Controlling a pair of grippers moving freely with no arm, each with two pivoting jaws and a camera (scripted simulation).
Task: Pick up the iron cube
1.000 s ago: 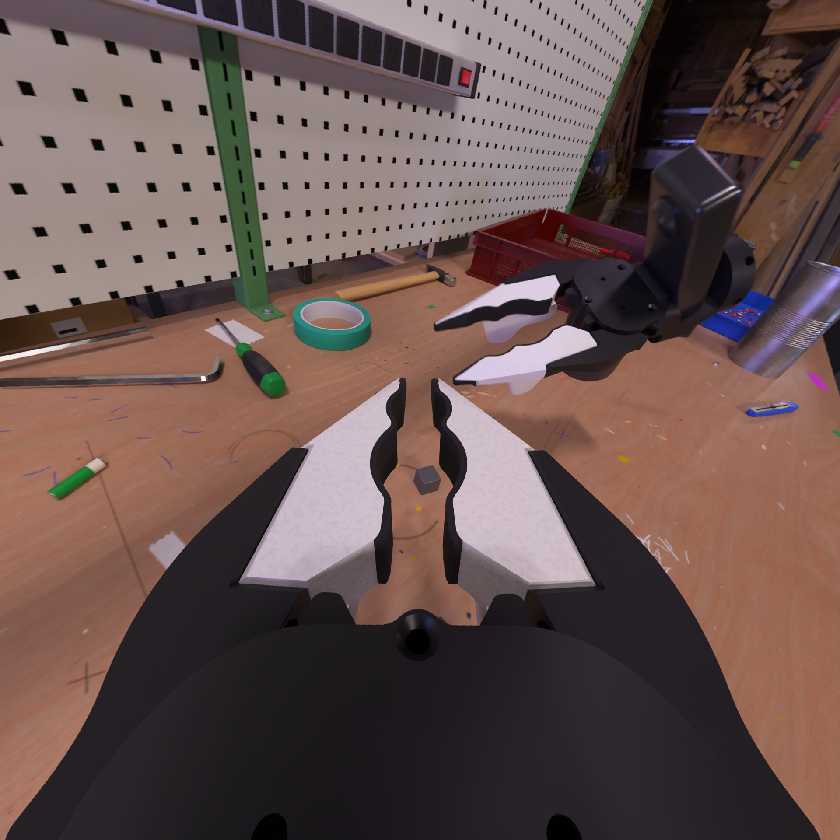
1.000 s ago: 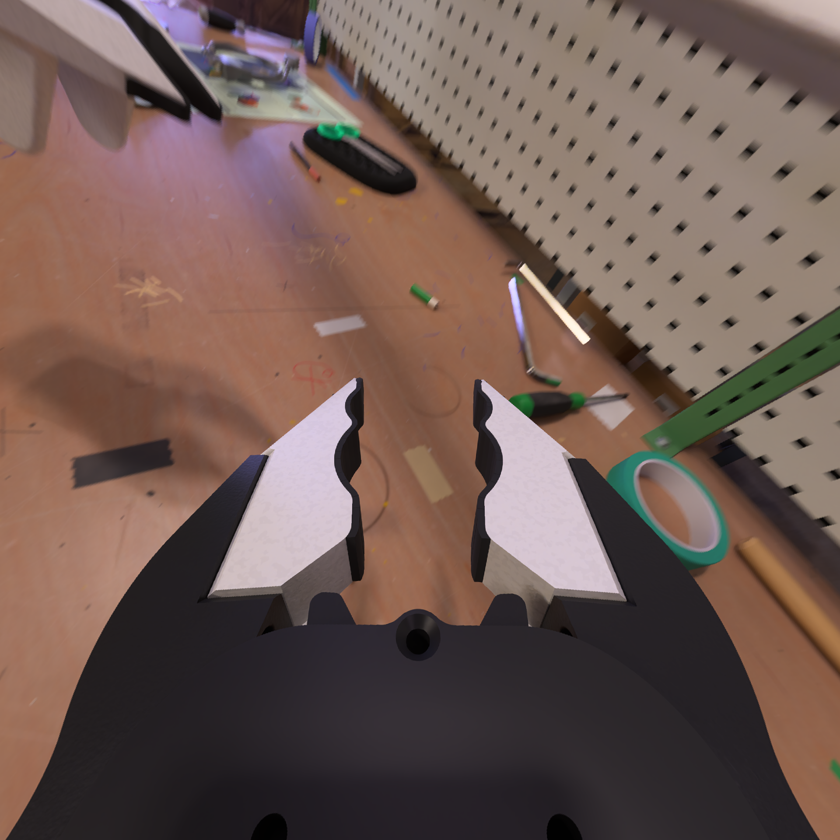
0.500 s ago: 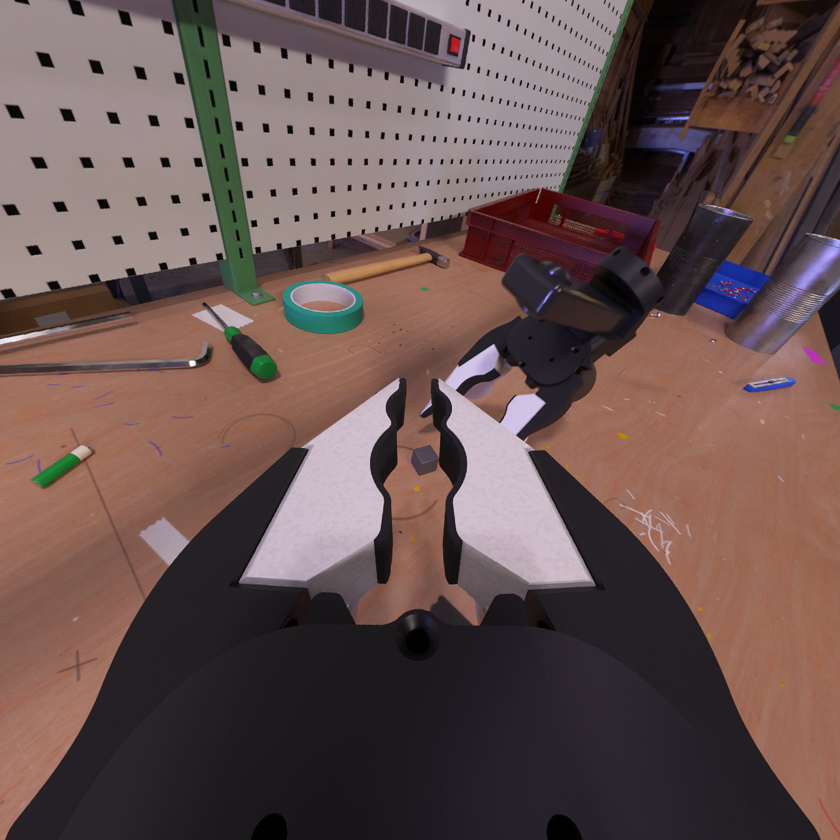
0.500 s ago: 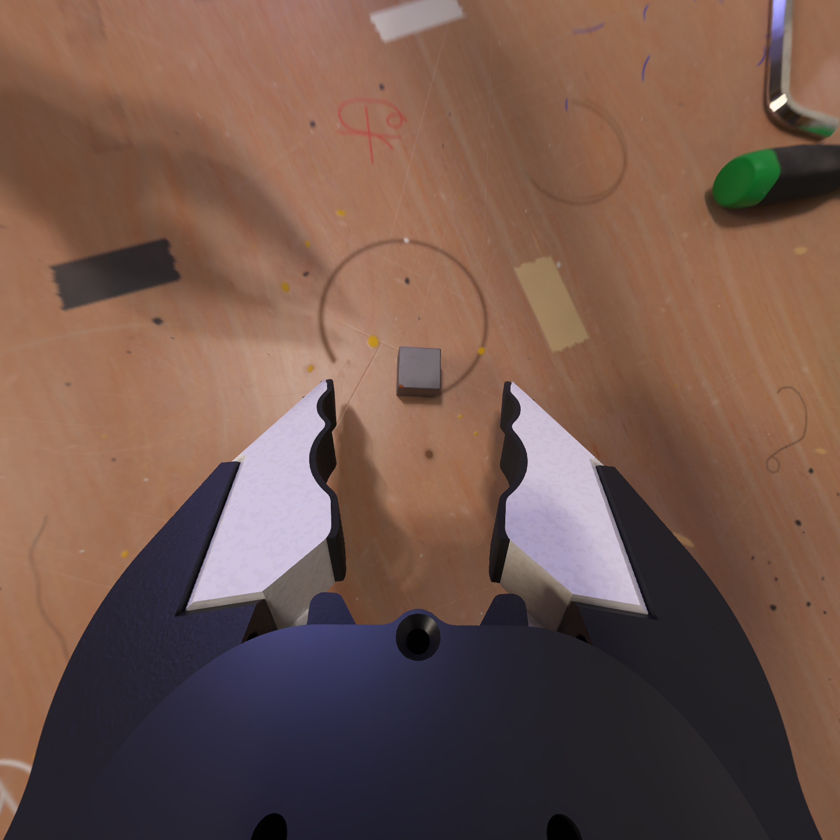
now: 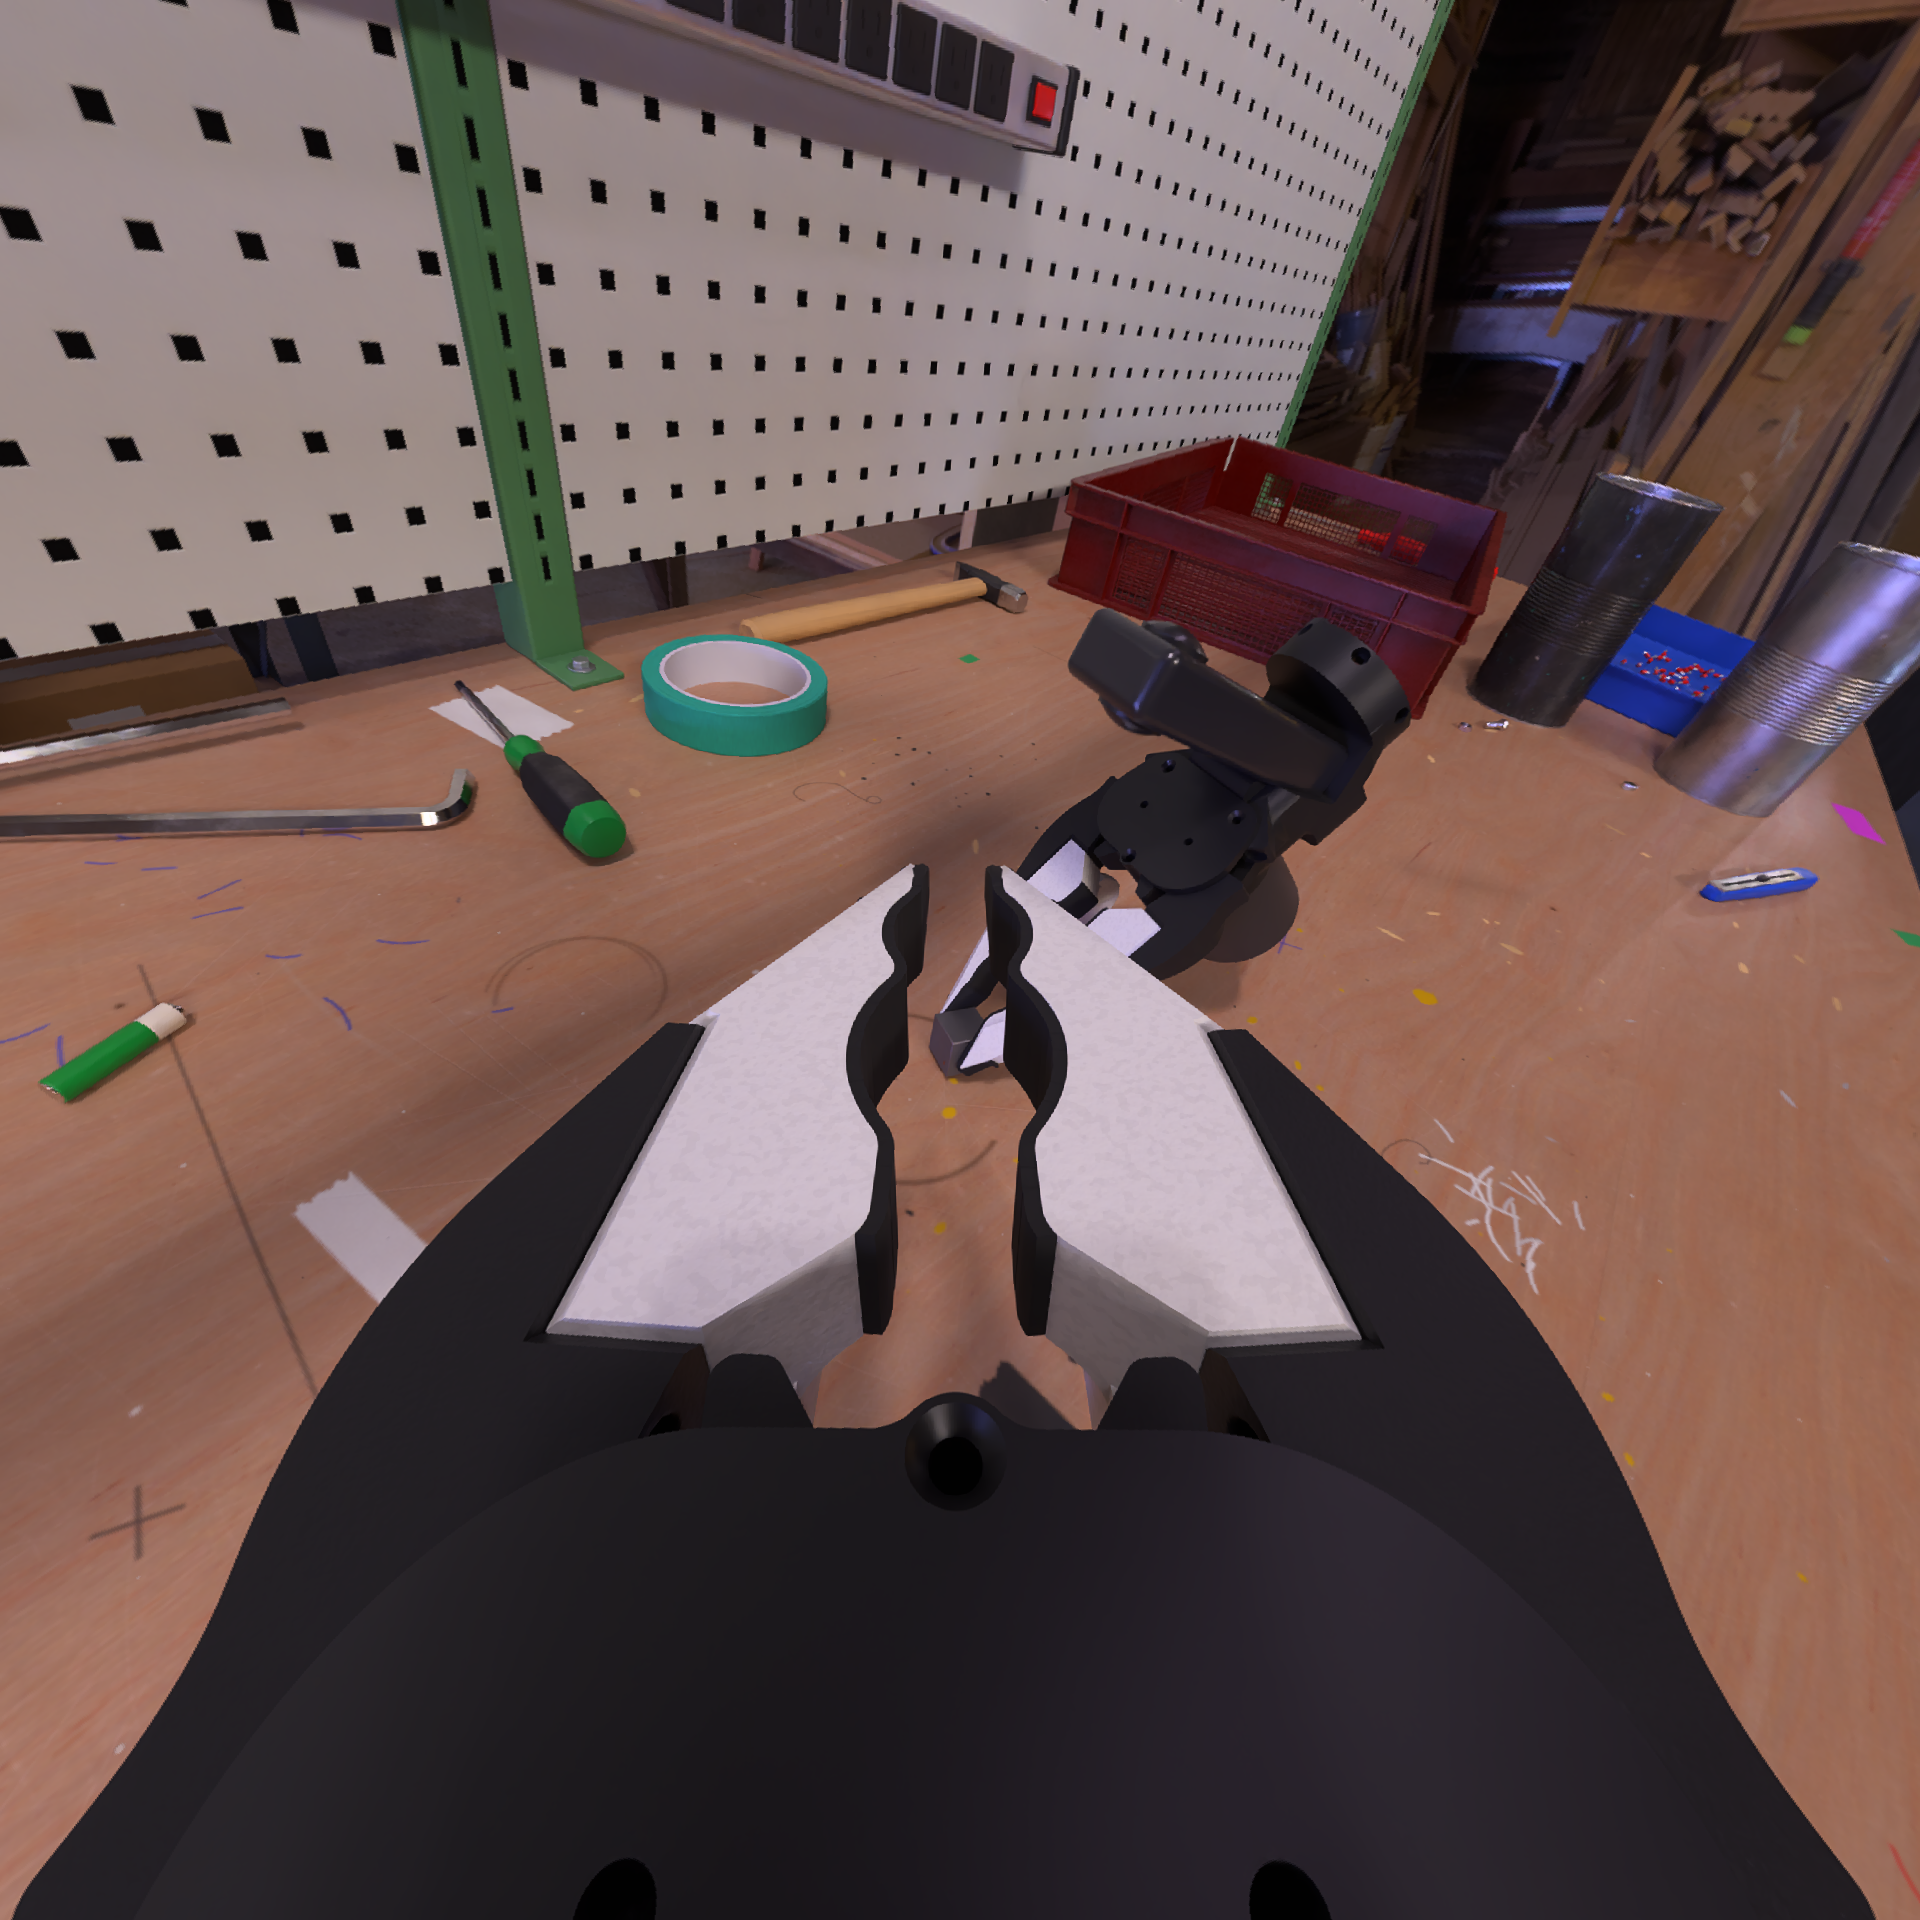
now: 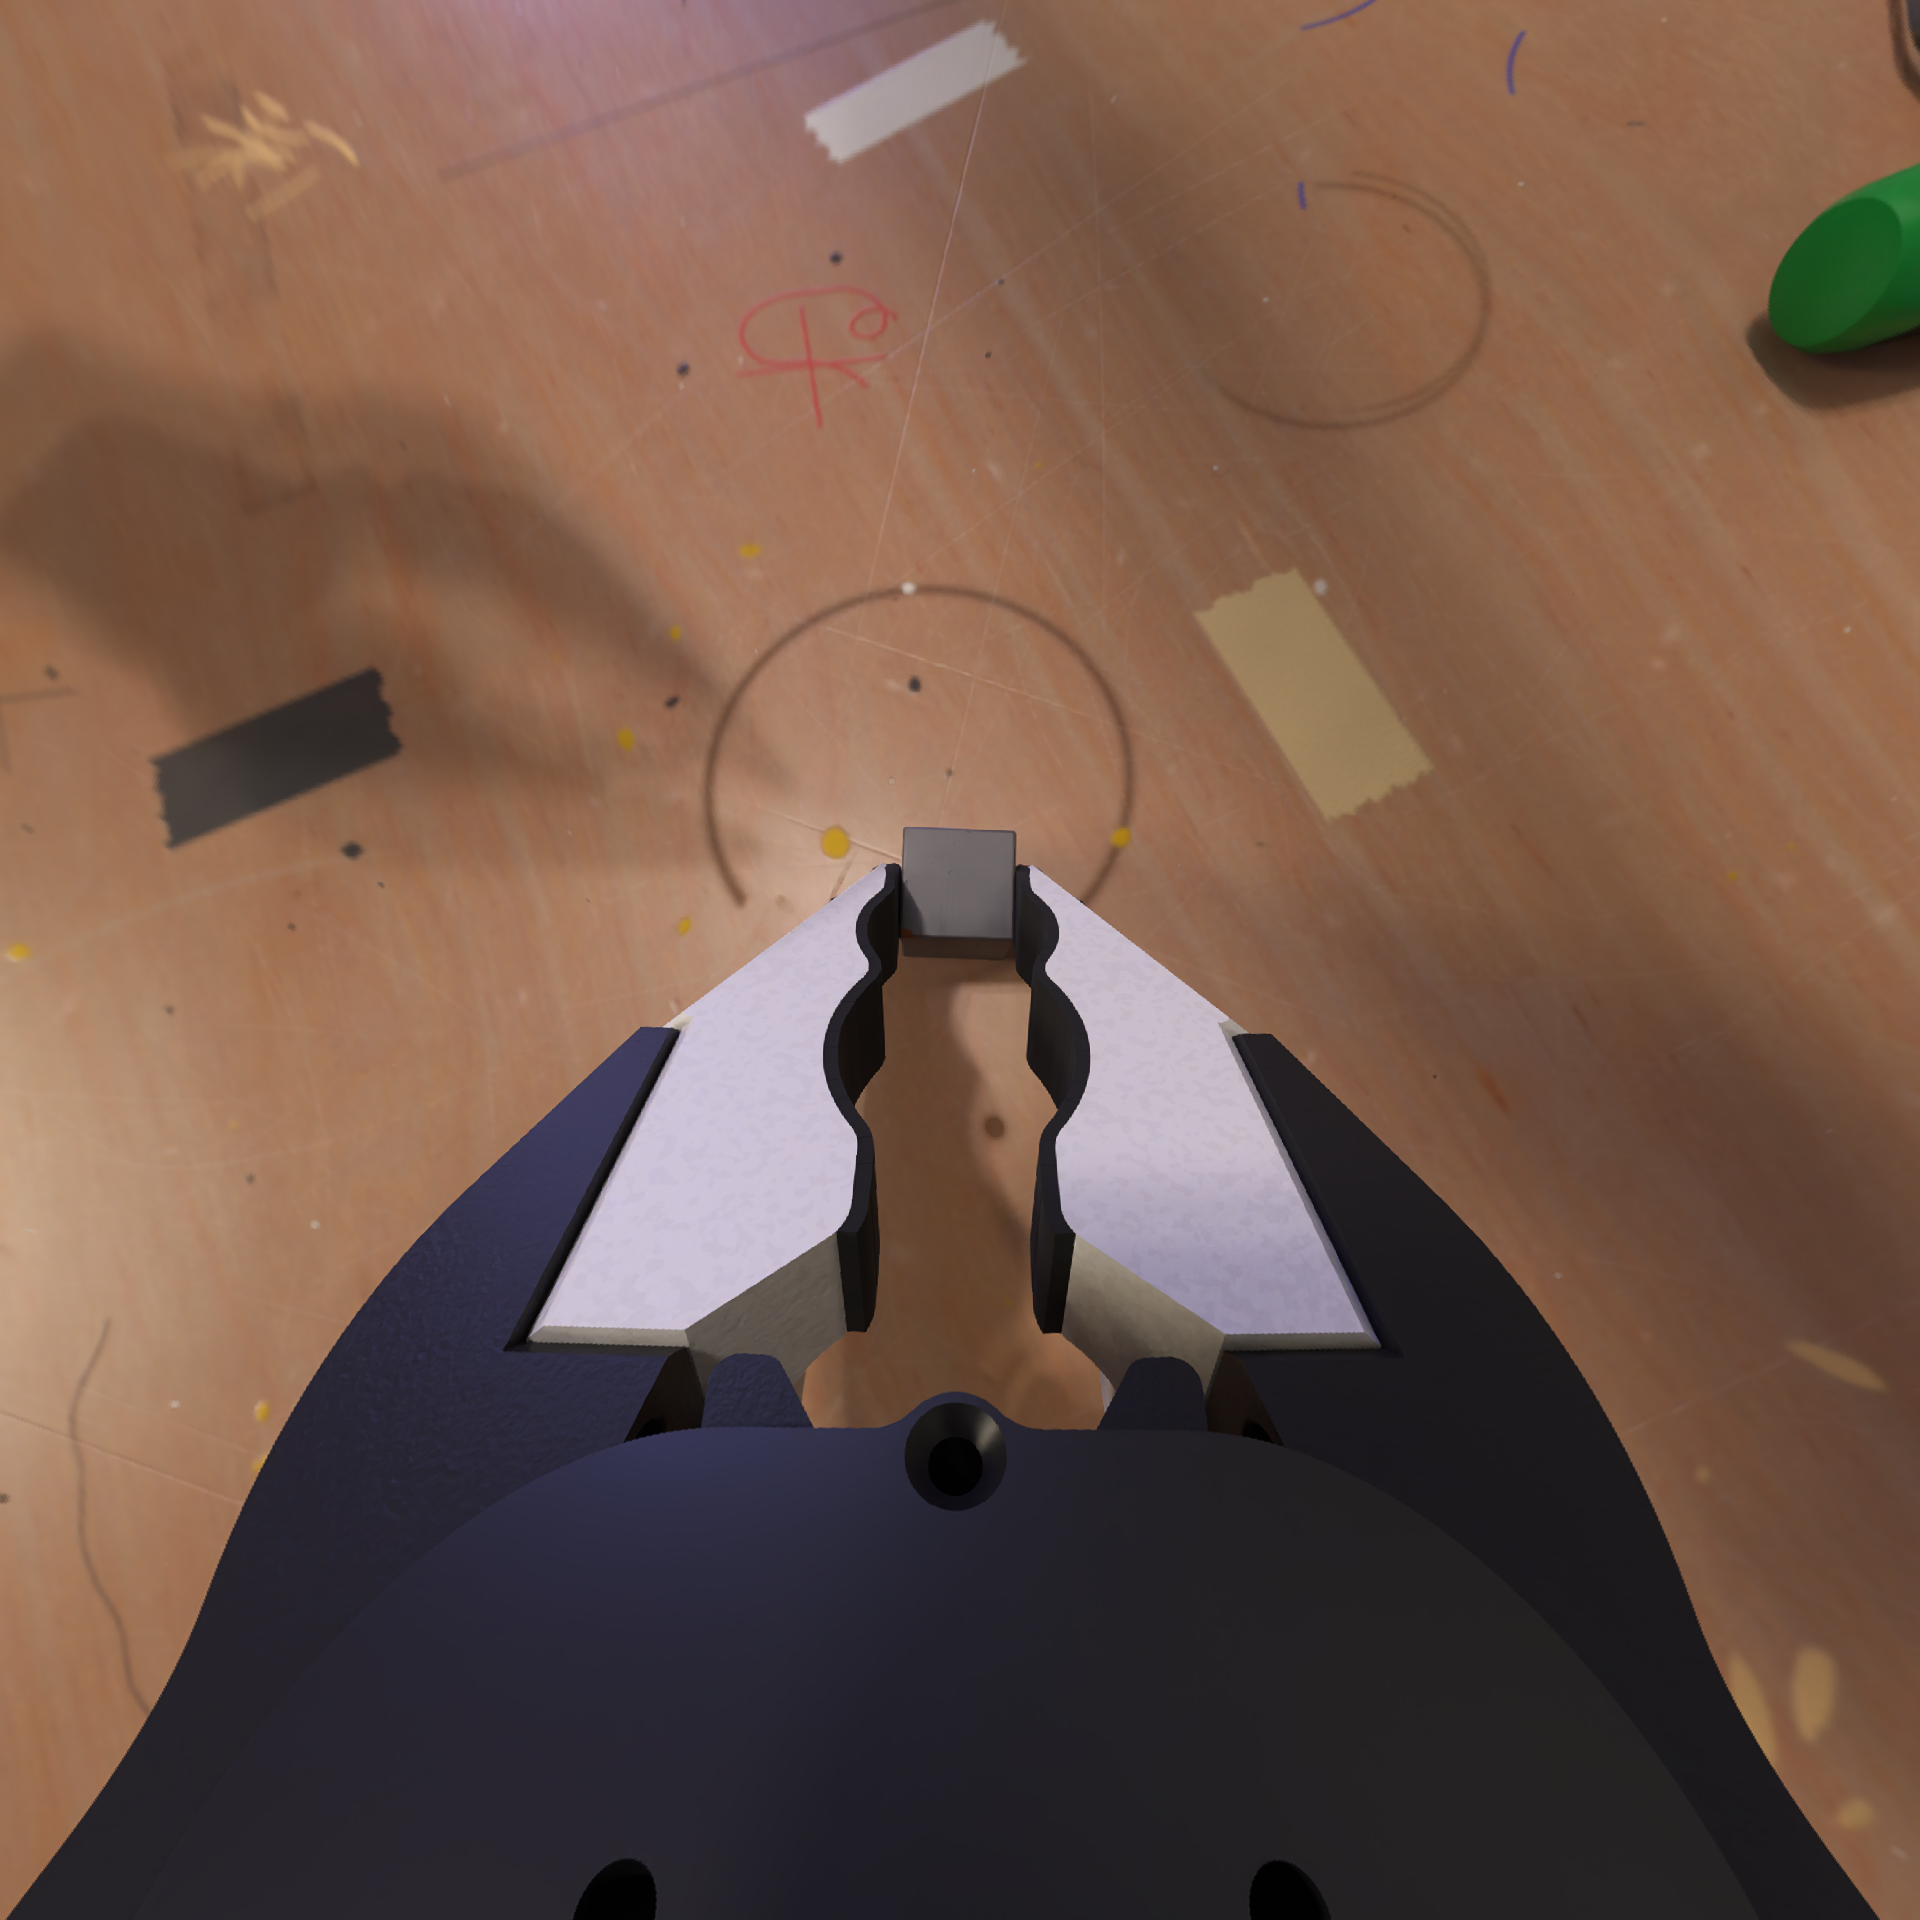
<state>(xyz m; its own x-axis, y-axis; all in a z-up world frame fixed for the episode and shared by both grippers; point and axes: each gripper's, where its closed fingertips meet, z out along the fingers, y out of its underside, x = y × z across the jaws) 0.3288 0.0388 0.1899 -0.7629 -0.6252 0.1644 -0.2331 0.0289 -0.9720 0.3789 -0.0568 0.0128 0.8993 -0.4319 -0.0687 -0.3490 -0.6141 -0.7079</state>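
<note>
The right gripper [image 6: 956,894] pinches the small dark-grey iron cube [image 6: 957,889] at its very fingertips on the scuffed wooden bench [image 6: 1455,1039] — lift straight and slowly — left gripper [image 5: 954,883] idles nearly closed, empty.

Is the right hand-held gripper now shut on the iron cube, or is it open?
Shut on it. In the right wrist view the right hand-held gripper has both fingertips pressed against the sides of the iron cube.
</note>
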